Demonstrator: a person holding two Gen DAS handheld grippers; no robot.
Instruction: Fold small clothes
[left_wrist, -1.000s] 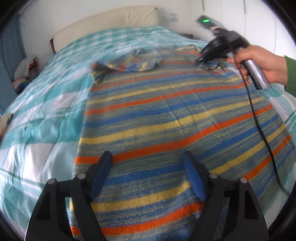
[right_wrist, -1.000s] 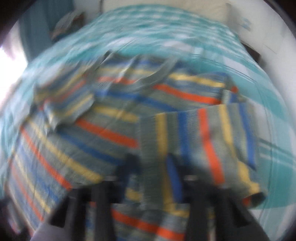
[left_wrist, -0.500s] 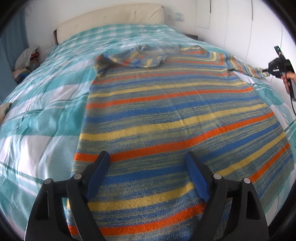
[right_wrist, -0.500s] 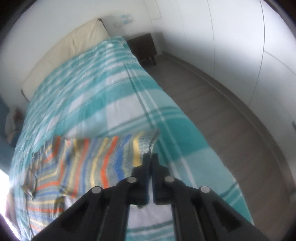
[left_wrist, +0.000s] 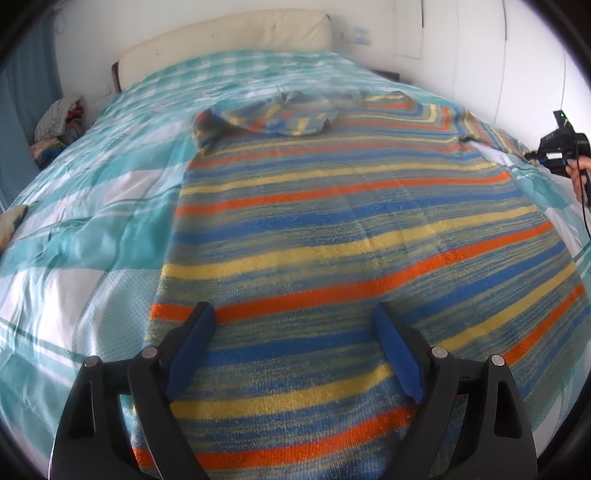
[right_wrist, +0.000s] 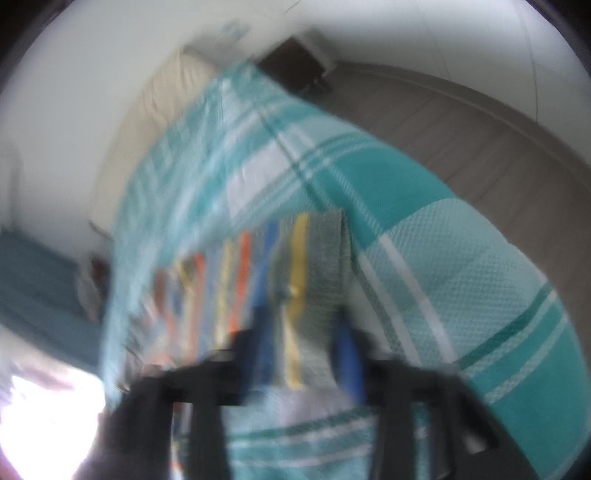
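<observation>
A striped sweater (left_wrist: 351, 229) in blue, yellow and orange lies flat on the bed. Its left sleeve (left_wrist: 273, 118) is folded across the top. My left gripper (left_wrist: 295, 332) hovers over the hem; its jaws are opening and nothing is pinched between them. The right sleeve (right_wrist: 317, 258) stretches out sideways to the bed's right edge. My right gripper (right_wrist: 304, 332), also seen far right as the right gripper (left_wrist: 532, 157) in a hand (left_wrist: 580, 173), sits at the cuff. In the blurred right wrist view its blue pads stand apart, with the cuff lying between them.
The teal and white checked bedcover (left_wrist: 92, 206) fills the bed, with a cream headboard (left_wrist: 229, 33) at the far end. A pile of clothes (left_wrist: 59, 118) sits at the left by the wall. A dark nightstand (right_wrist: 295, 66) and wood floor (right_wrist: 461, 122) lie beyond the right edge.
The right gripper carried the right sleeve from over the sweater out to the bed's right edge. Its jaws, shut before, now stand apart. The left jaws spread slightly wider.
</observation>
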